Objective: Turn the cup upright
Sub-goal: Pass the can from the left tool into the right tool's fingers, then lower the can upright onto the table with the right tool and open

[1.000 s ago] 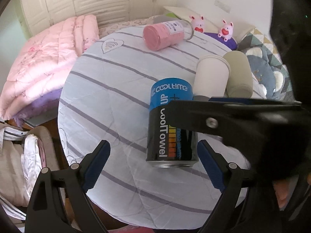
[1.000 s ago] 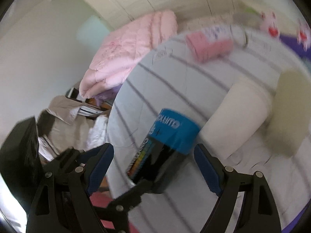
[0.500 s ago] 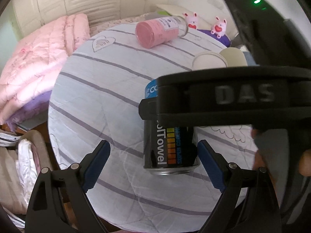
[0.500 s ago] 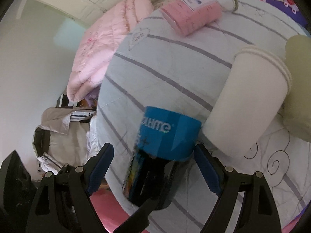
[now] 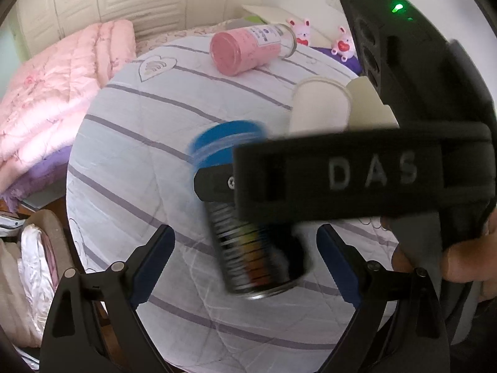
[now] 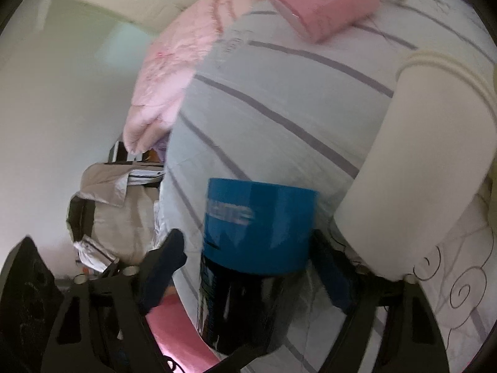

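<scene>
A black can with a blue top, the cup [image 5: 248, 217], lies on its side on the striped round table [image 5: 139, 155], blurred with motion. It also shows in the right wrist view [image 6: 257, 242]. My right gripper [image 6: 248, 255] straddles it, jaws open, a finger on each side. From the left wrist view the right gripper's black body [image 5: 357, 177] crosses over the can. My left gripper [image 5: 245, 258] is open and empty, low in front of the can.
A cream paper cup [image 5: 320, 105] lies on its side just behind the can, also in the right wrist view [image 6: 419, 171]. A pink jar [image 5: 248, 46] lies at the table's far side. A pink quilt [image 5: 46, 93] lies left. Plush toys [image 5: 341, 42] sit behind.
My right gripper has moved down and over the can. The can has tilted and shifted, now blurred. The left gripper has held about still.
</scene>
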Available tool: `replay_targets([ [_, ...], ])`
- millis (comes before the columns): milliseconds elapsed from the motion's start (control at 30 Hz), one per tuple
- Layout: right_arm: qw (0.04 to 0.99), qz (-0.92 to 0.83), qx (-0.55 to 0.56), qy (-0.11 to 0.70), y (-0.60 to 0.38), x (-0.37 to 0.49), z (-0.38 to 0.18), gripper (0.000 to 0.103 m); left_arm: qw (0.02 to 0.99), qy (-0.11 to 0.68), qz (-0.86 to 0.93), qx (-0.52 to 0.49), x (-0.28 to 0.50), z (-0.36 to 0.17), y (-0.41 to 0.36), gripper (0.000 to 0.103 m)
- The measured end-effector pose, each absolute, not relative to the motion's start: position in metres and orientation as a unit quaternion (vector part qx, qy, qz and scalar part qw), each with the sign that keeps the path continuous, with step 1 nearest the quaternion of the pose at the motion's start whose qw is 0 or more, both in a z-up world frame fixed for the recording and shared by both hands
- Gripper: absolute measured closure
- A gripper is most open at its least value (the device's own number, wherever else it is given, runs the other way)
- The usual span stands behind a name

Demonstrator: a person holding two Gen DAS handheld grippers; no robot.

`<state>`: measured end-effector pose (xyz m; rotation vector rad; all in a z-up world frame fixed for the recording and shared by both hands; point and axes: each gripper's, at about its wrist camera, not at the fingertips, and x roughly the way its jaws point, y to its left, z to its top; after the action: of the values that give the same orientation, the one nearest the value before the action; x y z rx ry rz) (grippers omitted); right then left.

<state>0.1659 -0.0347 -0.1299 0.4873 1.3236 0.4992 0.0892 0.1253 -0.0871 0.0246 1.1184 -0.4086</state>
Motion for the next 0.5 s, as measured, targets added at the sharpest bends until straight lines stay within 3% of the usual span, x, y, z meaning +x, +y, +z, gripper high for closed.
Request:
replay_targets([
  [33, 0.738, 0.235, 0.214, 0.596, -0.033, 0.165, -0.127, 0.036, 0.829, 0.525, -0.192, 0.007, 0.088, -0.086, 0.126, 0.009],
  [500, 0.799, 0.286, 0.123, 0.515, -0.025, 0.145, -0.092, 0.036, 0.850, 0.497, -0.166, -0.054, 0.075, -0.086, 0.142, 0.009],
])
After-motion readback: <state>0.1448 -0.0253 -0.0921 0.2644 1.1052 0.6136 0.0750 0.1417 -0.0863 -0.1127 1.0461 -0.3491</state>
